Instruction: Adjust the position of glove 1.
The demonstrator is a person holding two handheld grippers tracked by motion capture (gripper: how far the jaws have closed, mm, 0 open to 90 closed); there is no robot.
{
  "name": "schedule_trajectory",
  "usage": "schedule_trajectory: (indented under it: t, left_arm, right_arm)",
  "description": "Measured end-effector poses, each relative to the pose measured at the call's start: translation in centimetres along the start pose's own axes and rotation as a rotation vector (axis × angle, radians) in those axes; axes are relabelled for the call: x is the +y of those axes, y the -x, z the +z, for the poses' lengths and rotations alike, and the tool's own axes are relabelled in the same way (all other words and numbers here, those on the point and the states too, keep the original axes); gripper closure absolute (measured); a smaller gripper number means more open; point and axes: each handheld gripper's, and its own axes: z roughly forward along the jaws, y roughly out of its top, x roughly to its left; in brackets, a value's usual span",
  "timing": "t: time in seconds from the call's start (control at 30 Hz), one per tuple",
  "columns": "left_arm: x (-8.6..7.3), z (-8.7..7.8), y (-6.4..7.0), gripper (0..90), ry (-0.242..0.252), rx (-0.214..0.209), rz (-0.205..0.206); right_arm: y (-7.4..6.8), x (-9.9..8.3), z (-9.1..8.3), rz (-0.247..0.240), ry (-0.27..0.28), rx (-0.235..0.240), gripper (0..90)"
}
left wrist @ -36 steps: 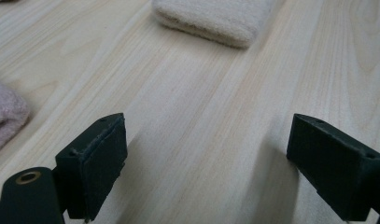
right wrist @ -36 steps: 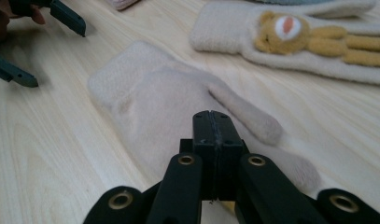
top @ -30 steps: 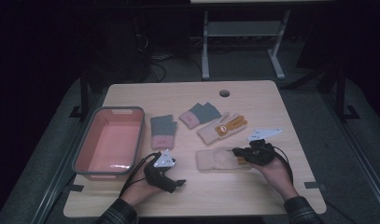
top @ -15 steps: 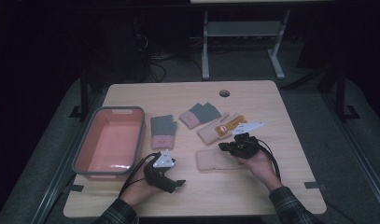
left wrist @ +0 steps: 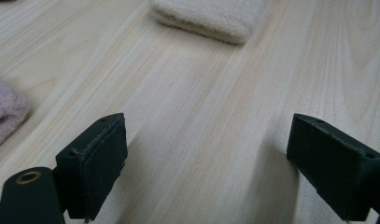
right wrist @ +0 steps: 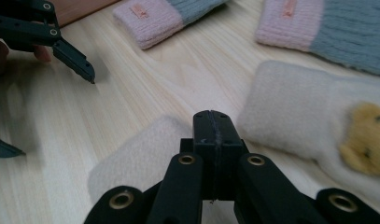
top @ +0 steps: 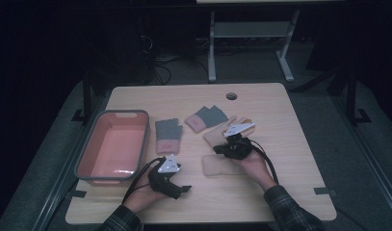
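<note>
- Right gripper (right wrist: 214, 122): jaws pressed flat together, nothing seen between them. It sits low at the near edge of the cream glove (right wrist: 141, 158), centre of the right gripper view. Whether any fabric is pinched cannot be told.
- Risk: if the jaws caught no cloth, lifting would probably leave the cream glove on the table (top: 290, 110).
- Risk: the teddy glove (right wrist: 318, 121) lies just beside it, right of frame; a wide bite could snag both.
- Left gripper (top: 170, 179): jaws spread wide, empty, resting lower centre of the high view.
- Risk: a carry toward the pink tub (top: 111, 144), at left, could brush the pink-and-grey glove (top: 168, 135) between.
</note>
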Motion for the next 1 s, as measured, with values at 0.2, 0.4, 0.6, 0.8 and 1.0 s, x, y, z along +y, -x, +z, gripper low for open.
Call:
schedule_trajectory:
  t: [0.2,0.4,0.6,0.8,1.0]
  left_arm:
    - [0.0,0.0,0.0,11.5,0.003,0.0,-0.005]
    - [0.0,0.0,0.1,11.5,0.004,0.0,-0.006]
    - [0.0,0.0,0.1,11.5,0.004,0.001,-0.007]
    - [-0.2,-0.2,0.1,11.5,0.0,0.003,-0.001]
    - [-0.2,-0.1,0.2,11.5,0.004,0.001,-0.006]
  right_arm:
    - [0.4,0.3,1.3,0.005,-0.036,-0.013,90.0]
    - [0.2,0.2,1.6,-0.022,-0.069,-0.005,90.0]
    - [-0.8,0.2,1.4,-0.057,-0.103,0.012,90.0]
    - [-1.5,0.2,1.1,-0.045,-0.129,0.054,90.0]
    - [-2.2,-0.3,1.1,-0.064,-0.151,0.065,90.0]
